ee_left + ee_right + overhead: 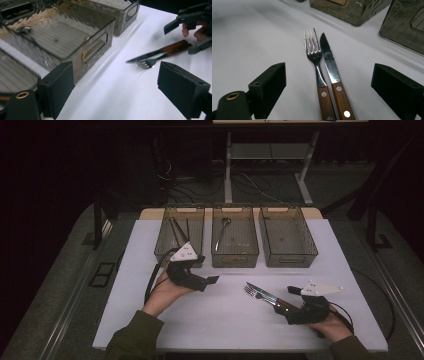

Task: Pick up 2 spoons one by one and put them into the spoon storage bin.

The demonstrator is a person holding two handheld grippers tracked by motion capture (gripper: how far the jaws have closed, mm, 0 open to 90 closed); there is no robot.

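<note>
A fork and a knife, both with wooden handles, lie side by side on the white table, right of centre. My right gripper is open, its jaws standing wide on either side of the two handles. The right gripper view shows the fork to the left of the knife, between the open right gripper jaws and untouched. My left gripper hovers open in front of the bins with nothing between its jaws. In its view the left gripper faces the fork and knife.
Three translucent bins stand in a row at the table's far side. The left bin holds thin dark utensils, the middle bin a spoon, and the right bin looks bare. A desk frame and cables sit beyond the table.
</note>
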